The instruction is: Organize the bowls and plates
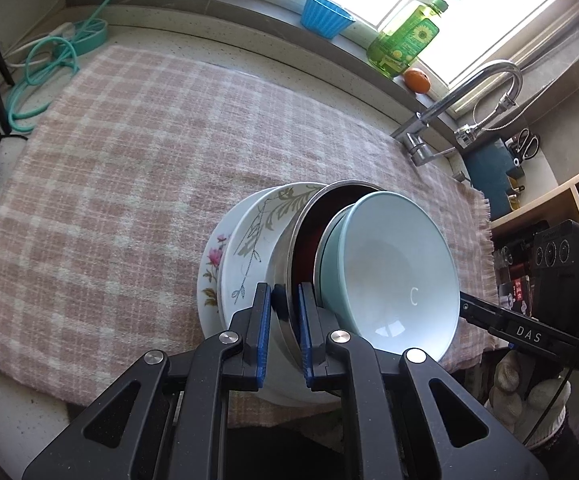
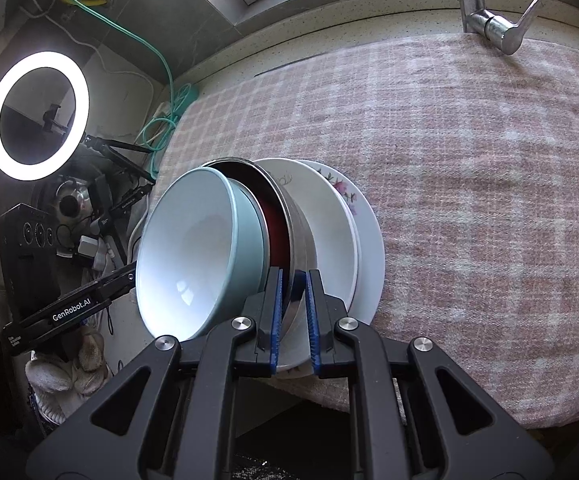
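A stack of dishes stands at the front of the pink checked cloth [image 1: 129, 160]: a flowered plate [image 1: 211, 264] at the bottom, a white leaf-pattern plate [image 1: 257, 236], a steel bowl [image 1: 289, 240] with a dark red inside, and a pale blue bowl [image 1: 393, 272] nested in it. My left gripper [image 1: 285, 312] is shut on the steel bowl's rim. My right gripper [image 2: 292, 304] is shut on the steel bowl [image 2: 301, 240] rim from the opposite side. The pale blue bowl [image 2: 193, 248] and plates [image 2: 341, 232] show there too. The stack appears tilted in both views.
A tap [image 1: 469, 96] stands at the cloth's far right. A green soap bottle [image 1: 405, 40], an orange [image 1: 417, 80] and a blue cup [image 1: 325, 16] sit on the window sill. Teal hose [image 1: 41, 68] lies at the left. A ring light [image 2: 37, 116] stands beside the counter.
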`<state>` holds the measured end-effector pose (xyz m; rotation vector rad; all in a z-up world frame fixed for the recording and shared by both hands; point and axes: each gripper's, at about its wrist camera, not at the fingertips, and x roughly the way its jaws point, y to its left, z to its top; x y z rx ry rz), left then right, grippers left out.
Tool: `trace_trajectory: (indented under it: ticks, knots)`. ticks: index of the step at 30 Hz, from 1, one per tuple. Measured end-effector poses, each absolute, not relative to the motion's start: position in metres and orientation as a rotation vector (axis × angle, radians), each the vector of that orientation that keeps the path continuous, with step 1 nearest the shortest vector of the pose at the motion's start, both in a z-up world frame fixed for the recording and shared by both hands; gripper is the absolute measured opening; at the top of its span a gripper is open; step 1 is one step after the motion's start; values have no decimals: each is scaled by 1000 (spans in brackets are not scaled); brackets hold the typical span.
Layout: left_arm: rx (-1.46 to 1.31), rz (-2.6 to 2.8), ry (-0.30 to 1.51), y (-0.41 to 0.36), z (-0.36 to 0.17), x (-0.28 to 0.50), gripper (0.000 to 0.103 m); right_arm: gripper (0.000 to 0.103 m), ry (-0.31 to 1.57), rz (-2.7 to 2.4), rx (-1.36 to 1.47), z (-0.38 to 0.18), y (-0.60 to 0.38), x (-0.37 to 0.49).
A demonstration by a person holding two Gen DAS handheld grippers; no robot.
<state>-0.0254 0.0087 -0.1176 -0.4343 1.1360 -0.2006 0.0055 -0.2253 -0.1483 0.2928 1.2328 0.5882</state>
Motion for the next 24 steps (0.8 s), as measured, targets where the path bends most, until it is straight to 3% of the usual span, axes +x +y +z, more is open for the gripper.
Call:
trace_trajectory:
  ticks: [11, 16, 21, 24]
  knots:
    - [-418, -166, 1101, 10, -109, -32, 13, 15, 1219, 620, 275, -145, -230, 5]
    - [-405, -143, 1060, 14, -100, -40, 23, 41, 1155, 619, 246, -128, -238, -1]
    - [-376, -120, 997, 14, -83, -50, 23, 43, 1076, 608, 205, -103, -247, -10]
    - [-314, -106, 948, 6, -67, -59, 30, 56, 1005, 594, 162, -87, -252, -19]
